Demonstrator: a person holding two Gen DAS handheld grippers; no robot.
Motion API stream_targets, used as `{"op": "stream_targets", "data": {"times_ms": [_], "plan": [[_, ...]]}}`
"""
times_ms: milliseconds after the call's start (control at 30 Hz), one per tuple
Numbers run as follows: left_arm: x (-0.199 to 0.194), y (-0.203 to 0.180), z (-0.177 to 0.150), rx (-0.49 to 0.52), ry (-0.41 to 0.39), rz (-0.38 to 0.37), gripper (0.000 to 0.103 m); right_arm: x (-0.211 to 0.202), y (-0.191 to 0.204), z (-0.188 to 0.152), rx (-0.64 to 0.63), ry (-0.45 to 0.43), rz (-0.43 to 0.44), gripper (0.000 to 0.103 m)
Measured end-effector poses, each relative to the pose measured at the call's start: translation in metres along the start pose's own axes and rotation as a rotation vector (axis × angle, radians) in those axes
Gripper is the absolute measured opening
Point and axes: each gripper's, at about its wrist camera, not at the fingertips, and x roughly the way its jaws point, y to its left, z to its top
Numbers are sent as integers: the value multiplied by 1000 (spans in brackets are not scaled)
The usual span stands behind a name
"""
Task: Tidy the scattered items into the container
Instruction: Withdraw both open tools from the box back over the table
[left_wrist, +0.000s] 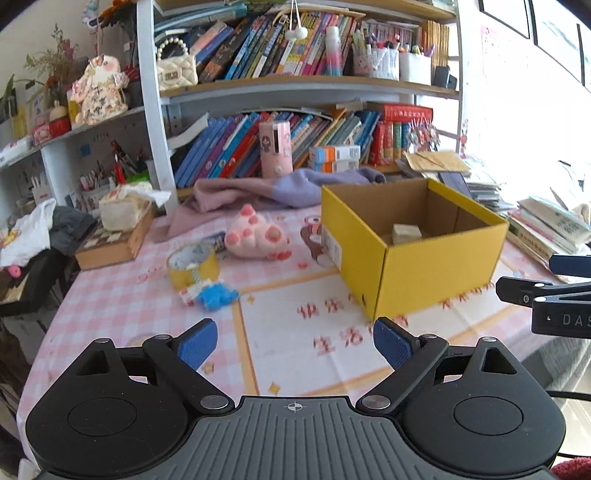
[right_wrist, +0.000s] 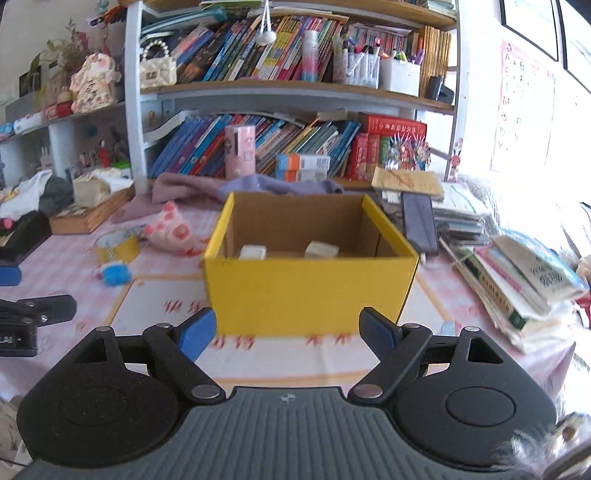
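Yellow cardboard box (right_wrist: 310, 291) sits open-topped w/ two pale blocks (right_wrist: 321, 250) inside; I see left gripper (left_wrist: 293, 343) and right gripper (right_wrist: 288, 332) both released, empty.

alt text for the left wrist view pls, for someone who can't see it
The open left gripper hovers, holding nothing, over a pink checked tablecloth, facing an open yellow box with a small pale block inside. Left of the box lie a tape roll, a blue toy and a pink plush paw, with bookshelves behind.

Crowded bookshelf (left_wrist: 295, 92) behind checkered tablecloth (left_wrist: 110, 295)
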Motion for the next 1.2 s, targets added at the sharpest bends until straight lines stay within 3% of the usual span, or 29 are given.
{"op": "stream_targets", "data": {"times_ms": [300,633,1200], "plan": [[-13,8,-24,-2,42,-16,94,-17,27,-19,-23,46,22,84],[-26,34,-36,-66,51,32,94,-19,61,-16,-106,51,65,84],[-39,67,-57,-138,90,84,94,-15,102,-20,-159,126,206,84]]}}
